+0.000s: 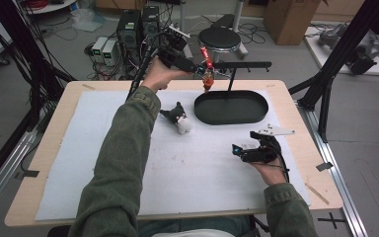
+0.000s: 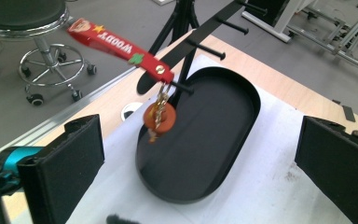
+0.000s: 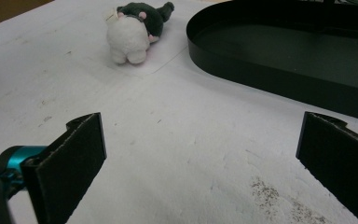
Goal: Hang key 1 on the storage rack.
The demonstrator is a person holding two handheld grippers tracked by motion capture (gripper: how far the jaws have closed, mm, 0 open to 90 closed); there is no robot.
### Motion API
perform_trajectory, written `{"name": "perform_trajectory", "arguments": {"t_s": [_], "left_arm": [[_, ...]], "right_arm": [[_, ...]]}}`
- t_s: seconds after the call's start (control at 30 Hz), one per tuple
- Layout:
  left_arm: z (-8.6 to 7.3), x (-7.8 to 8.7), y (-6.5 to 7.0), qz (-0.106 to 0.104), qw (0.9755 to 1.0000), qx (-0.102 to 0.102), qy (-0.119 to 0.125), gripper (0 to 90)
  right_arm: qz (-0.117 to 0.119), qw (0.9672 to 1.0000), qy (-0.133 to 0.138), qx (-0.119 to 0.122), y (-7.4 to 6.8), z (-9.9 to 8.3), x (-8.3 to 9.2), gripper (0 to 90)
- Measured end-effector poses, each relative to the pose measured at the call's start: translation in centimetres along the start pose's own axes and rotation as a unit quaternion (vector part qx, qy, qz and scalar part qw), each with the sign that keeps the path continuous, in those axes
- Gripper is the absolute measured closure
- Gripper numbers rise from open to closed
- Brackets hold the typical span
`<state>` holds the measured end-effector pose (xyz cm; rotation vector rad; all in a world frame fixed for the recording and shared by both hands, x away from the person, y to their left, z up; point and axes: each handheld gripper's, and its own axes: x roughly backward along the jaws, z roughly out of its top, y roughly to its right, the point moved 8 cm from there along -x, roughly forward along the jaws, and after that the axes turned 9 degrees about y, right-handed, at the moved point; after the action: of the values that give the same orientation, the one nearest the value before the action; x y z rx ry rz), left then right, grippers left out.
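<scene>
A red "WOODY" key strap (image 2: 121, 46) with keys and an orange disc (image 2: 159, 116) hangs from the lowest peg of a black rack (image 2: 214, 29), above a black oval tray (image 2: 242, 140). My left gripper (image 2: 200, 140) is open just short of it, with nothing between its fingers. In the high view the left gripper (image 1: 190, 66) is raised at the table's far edge, beside the key strap (image 1: 206, 57). My right gripper (image 1: 239, 152) rests open low at the front right, facing the tray (image 3: 279, 51) and a small dark-and-white plush toy (image 3: 135, 28).
The plush toy (image 1: 180, 119) lies on the white mat (image 1: 177, 173) left of the tray (image 1: 232, 118). A black stool (image 1: 219, 38), computer boxes and cables stand on the floor behind the table. Black frame posts (image 1: 325, 89) rise at the right.
</scene>
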<state>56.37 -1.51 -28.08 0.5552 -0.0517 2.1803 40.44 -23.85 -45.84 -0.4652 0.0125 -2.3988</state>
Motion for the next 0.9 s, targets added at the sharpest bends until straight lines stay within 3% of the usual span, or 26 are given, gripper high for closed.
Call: {"name": "perform_trajectory", "arguments": {"t_s": [0.13,0.23,0.43,0.6,0.9], "left_arm": [[-0.6,1.1,-0.1,-0.004,1.0000,0.003,0.001,1.7],[-1.7,1.6,-0.2,0.008,0.9999,-0.003,-0.013,1.7],[-3.3,2.7,-0.7,0.012,0.9998,0.004,-0.016,1.7],[-5.2,4.1,-1.3,0.029,0.9992,0.007,-0.028,1.7],[-6.6,6.2,-1.5,0.031,0.9993,0.009,-0.021,1.7]], "right_arm": [[-0.001,1.0000,-0.001,0.001,0.0,0.0,0.0,0.4],[0.000,1.0000,-0.001,0.001,0.0,0.0,0.0,0.4],[-0.002,1.0000,-0.004,0.002,0.0,-0.1,0.0,0.4],[-0.002,1.0000,-0.007,0.001,0.0,-0.1,0.0,0.4],[-0.004,0.9999,-0.007,0.006,-0.1,-0.2,-0.1,0.4]]}}
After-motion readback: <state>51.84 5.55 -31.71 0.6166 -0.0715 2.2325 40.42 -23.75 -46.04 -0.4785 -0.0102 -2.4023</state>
